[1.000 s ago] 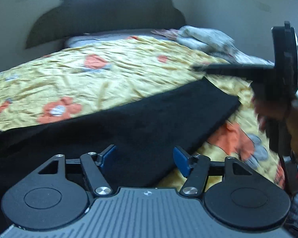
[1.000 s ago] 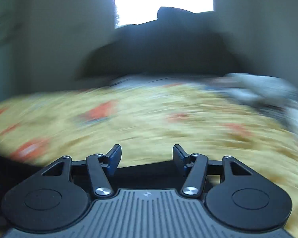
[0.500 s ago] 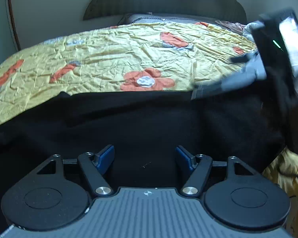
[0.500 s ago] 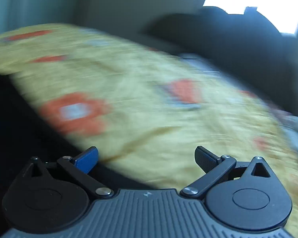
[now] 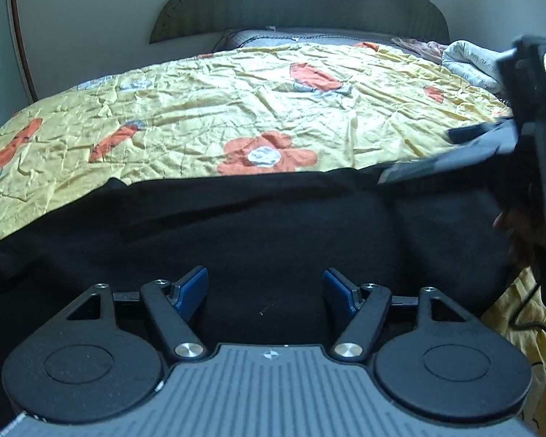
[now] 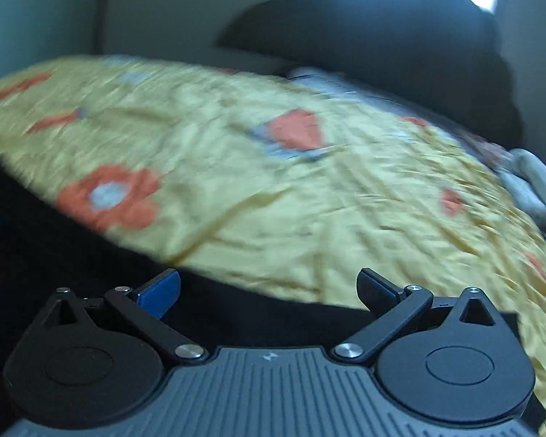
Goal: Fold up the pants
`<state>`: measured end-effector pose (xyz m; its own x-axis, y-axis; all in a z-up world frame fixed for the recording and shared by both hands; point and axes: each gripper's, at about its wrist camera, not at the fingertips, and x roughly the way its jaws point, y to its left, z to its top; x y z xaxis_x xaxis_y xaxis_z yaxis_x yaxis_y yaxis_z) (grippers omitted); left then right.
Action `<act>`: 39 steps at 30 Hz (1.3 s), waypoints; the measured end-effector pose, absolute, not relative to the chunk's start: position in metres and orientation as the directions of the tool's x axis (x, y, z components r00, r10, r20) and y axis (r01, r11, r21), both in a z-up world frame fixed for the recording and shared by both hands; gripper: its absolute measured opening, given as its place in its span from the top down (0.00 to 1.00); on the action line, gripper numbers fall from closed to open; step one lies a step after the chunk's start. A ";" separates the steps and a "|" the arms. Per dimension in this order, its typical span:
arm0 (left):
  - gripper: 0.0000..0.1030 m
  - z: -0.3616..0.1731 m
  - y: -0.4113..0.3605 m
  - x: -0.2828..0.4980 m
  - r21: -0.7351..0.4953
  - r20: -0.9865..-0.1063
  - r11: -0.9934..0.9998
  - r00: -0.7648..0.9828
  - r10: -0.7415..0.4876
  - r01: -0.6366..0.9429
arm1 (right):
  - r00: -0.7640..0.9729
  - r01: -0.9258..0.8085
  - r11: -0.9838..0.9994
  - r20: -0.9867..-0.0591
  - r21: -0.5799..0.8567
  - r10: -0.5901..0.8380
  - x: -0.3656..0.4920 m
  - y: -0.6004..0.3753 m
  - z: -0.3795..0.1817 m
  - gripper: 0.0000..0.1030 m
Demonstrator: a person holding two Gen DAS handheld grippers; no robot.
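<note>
As pants point(image 5: 273, 240) lie, long axis left-right

Right wrist view is motion-blurred: bedspread point(image 6: 309, 189) print and headboard point(image 6: 400, 47) lack detail. Black pants point(image 5: 273, 240) run off the frame at 9 o'clock; folds unreadable. Right gripper point(image 5: 418, 171) is cut off at 3 o'clock.

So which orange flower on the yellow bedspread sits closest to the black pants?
The whole orange flower with the pale centre, right at the black pants' far edge; the others lie farther up.
</note>
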<state>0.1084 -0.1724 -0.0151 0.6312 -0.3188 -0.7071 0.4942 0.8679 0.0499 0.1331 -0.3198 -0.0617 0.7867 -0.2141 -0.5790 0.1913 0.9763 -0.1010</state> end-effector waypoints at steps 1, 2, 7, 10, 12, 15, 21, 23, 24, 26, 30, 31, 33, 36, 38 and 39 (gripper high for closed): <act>0.30 -0.014 -0.173 0.108 0.053 -0.705 0.868 0.634 -0.319 0.495 | 0.801 0.221 0.972 -0.553 -0.084 -0.230 0.124 -0.326 -0.055 0.00; 0.29 -0.013 -0.175 0.108 0.053 -0.703 0.866 0.635 -0.320 0.496 | 0.814 0.210 0.976 -0.542 -0.061 -0.209 0.114 -0.330 -0.049 0.00; 0.29 -0.010 -0.190 0.111 0.005 -0.722 0.858 0.595 -0.353 0.514 | 0.783 0.066 0.998 -0.620 0.010 -0.045 0.090 -0.336 -0.056 0.00; 0.25 -0.009 -0.206 0.109 0.018 -0.716 0.849 0.600 -0.358 0.528 | 0.756 0.085 0.994 -0.654 0.064 -0.023 0.082 -0.352 -0.070 0.00; 0.24 -0.012 -0.218 0.109 0.050 -0.714 0.846 0.611 -0.341 0.531 | 0.720 0.141 0.989 -0.689 0.034 -0.079 0.081 -0.365 -0.082 0.00; 0.24 -0.018 -0.230 0.111 0.075 -0.722 0.841 0.611 -0.325 0.536 | 0.718 0.258 0.966 -0.671 0.010 -0.184 0.065 -0.384 -0.082 0.00; 0.24 -0.026 -0.237 0.112 0.090 -0.733 0.848 0.612 -0.299 0.522 | 0.778 0.253 0.962 -0.614 0.105 -0.138 0.036 -0.388 -0.071 0.00; 0.23 -0.025 -0.238 0.112 0.098 -0.729 0.847 0.617 -0.296 0.522 | 0.783 0.252 0.959 -0.610 0.127 -0.125 0.030 -0.388 -0.074 0.00; 0.23 -0.025 -0.240 0.112 0.103 -0.728 0.846 0.619 -0.294 0.523 | 0.785 0.252 0.956 -0.610 0.153 -0.109 0.027 -0.390 -0.076 0.00; 0.23 -0.025 -0.241 0.112 0.107 -0.728 0.846 0.620 -0.291 0.523 | 0.780 0.255 0.943 -0.622 0.212 -0.072 0.024 -0.395 -0.083 0.00; 0.23 -0.026 -0.245 0.110 0.116 -0.727 0.843 0.624 -0.289 0.525 | 0.749 0.289 0.946 -0.650 0.144 -0.129 0.014 -0.396 -0.094 0.00; 0.23 -0.027 -0.245 0.110 0.117 -0.725 0.842 0.624 -0.290 0.527 | 0.741 0.298 0.948 -0.653 0.110 -0.157 0.011 -0.395 -0.094 0.00; 0.22 -0.028 -0.247 0.109 0.120 -0.723 0.842 0.628 -0.288 0.525 | 0.749 0.316 0.943 -0.637 0.100 -0.183 0.003 -0.395 -0.092 0.00; 0.20 -0.031 -0.246 0.107 0.123 -0.712 0.844 0.638 -0.292 0.523 | 0.794 0.344 0.923 -0.579 0.173 -0.187 -0.016 -0.403 -0.087 0.00; 0.18 -0.034 -0.243 0.105 0.121 -0.698 0.847 0.651 -0.299 0.518 | 0.808 0.355 0.895 -0.570 0.271 -0.148 -0.026 -0.414 -0.090 0.00; 0.17 -0.035 -0.242 0.104 0.119 -0.688 0.850 0.660 -0.302 0.513 | 0.804 0.365 0.874 -0.582 0.319 -0.123 -0.029 -0.421 -0.093 0.00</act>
